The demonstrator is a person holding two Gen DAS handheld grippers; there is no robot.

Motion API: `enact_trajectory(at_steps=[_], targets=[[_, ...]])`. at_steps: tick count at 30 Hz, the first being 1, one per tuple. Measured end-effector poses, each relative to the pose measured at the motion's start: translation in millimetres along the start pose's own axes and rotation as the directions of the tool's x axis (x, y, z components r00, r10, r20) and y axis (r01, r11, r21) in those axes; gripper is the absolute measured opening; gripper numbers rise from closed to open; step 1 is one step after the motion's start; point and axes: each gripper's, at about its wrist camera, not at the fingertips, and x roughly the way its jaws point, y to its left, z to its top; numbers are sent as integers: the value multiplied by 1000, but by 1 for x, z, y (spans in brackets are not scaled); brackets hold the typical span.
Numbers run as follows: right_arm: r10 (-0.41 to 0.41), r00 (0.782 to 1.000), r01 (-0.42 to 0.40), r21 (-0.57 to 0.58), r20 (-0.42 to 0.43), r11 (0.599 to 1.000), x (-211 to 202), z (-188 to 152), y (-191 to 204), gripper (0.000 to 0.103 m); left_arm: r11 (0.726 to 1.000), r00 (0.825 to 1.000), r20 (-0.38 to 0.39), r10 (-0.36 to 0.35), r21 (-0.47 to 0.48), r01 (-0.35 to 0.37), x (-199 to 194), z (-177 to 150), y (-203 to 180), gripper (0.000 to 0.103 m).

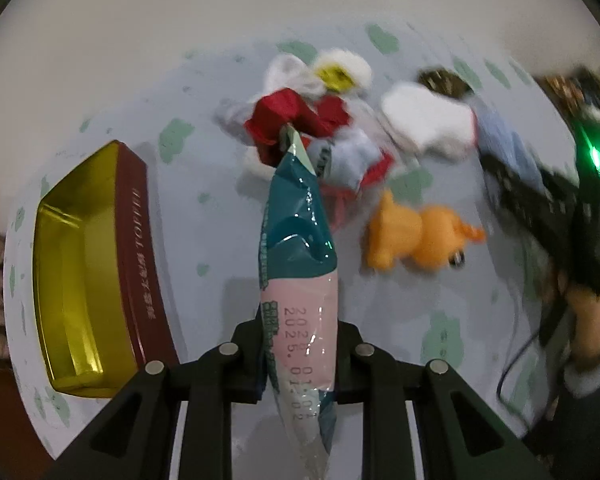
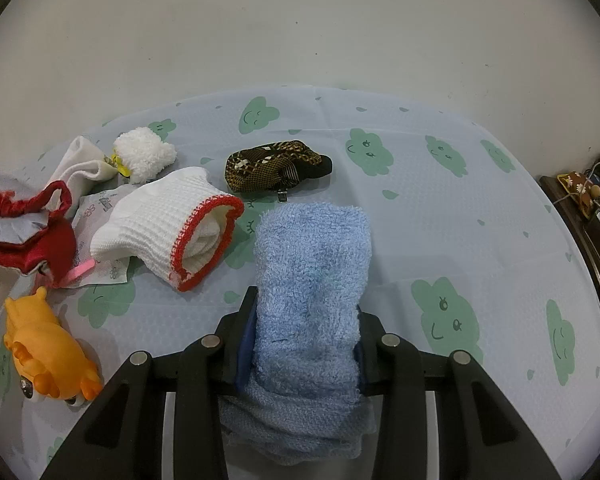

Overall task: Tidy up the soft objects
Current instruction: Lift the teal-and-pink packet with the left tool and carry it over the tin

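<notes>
My left gripper (image 1: 298, 354) is shut on a teal and pink plastic packet (image 1: 298, 248), which hangs lengthwise between the fingers over the table. My right gripper (image 2: 306, 344) is shut on a folded blue towel (image 2: 312, 264) that sticks out past the fingers; the same towel (image 1: 508, 144) shows at the right of the left wrist view. On the cloth lie a white knit glove with a red cuff (image 2: 168, 224), a brown patterned fabric piece (image 2: 276, 166), a fluffy white item (image 2: 144, 158), a red and grey garment (image 1: 300, 120) and an orange soft toy (image 1: 416, 236).
A dark red box with a gold lining (image 1: 84, 276) stands open at the left of the packet. The table wears a pale blue cloth with green cloud prints (image 2: 460, 208). A white wall runs behind. A person's hand (image 1: 588, 320) holds the right tool. Dark furniture (image 2: 588, 208) borders the right edge.
</notes>
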Motion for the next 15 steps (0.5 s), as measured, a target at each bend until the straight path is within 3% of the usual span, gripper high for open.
enact_trajectory(at_steps=[6,15], targets=[[1,1000,-1,1,0,1000,0,0,0,36,997,996,-57,-74,16,75,4,-15,-1,22],[1,1000,-1,1,0,1000,0,0,0,36,995,995,-49,-92,22,93,-7,-47,5,22]])
